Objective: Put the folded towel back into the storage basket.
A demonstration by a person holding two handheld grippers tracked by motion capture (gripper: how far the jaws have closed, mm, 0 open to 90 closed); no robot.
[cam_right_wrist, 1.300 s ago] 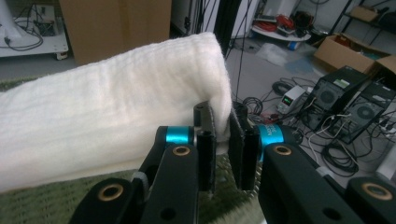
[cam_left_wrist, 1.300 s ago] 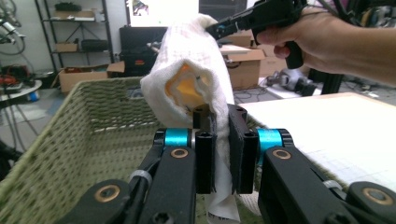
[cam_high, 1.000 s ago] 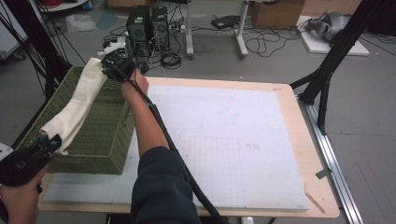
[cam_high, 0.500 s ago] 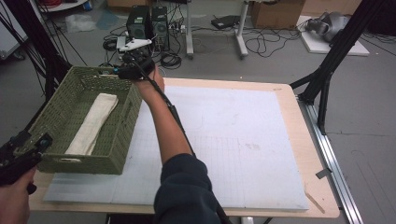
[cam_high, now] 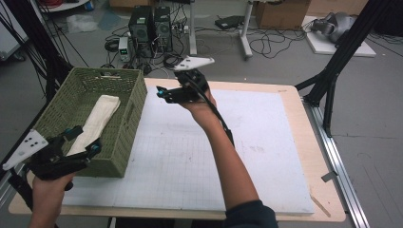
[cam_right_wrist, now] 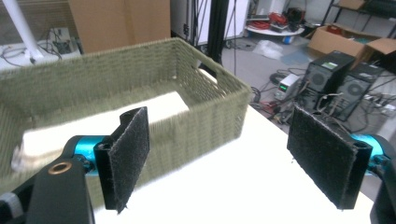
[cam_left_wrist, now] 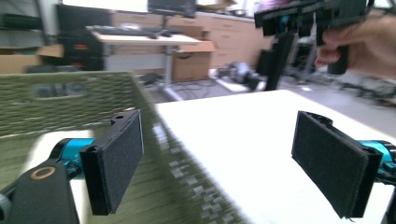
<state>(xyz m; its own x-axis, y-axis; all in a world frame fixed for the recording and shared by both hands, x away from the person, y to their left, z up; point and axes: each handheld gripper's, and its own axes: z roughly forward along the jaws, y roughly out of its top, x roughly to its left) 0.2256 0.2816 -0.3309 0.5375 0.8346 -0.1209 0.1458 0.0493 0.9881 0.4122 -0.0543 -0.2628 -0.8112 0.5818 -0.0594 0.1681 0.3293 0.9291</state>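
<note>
Green basket (cam_high: 124, 124) wall — between towel (cam_high: 96, 122) and mat (cam_high: 266, 156)

Your basket (cam_high: 121, 128) sits on the left end of the worktop (cam_high: 294, 142), and the folded cloth (cam_high: 97, 121) lies inside it, running front to back. Your left hand-held gripper (cam_high: 83, 141) hangs over the basket's near end. Your right hand-held gripper (cam_high: 160, 92) is up over the mat (cam_high: 199, 156), just right of the basket's far corner. 2 computer towers (cam_high: 152, 23) stand on the floor behind the worktop.
</note>
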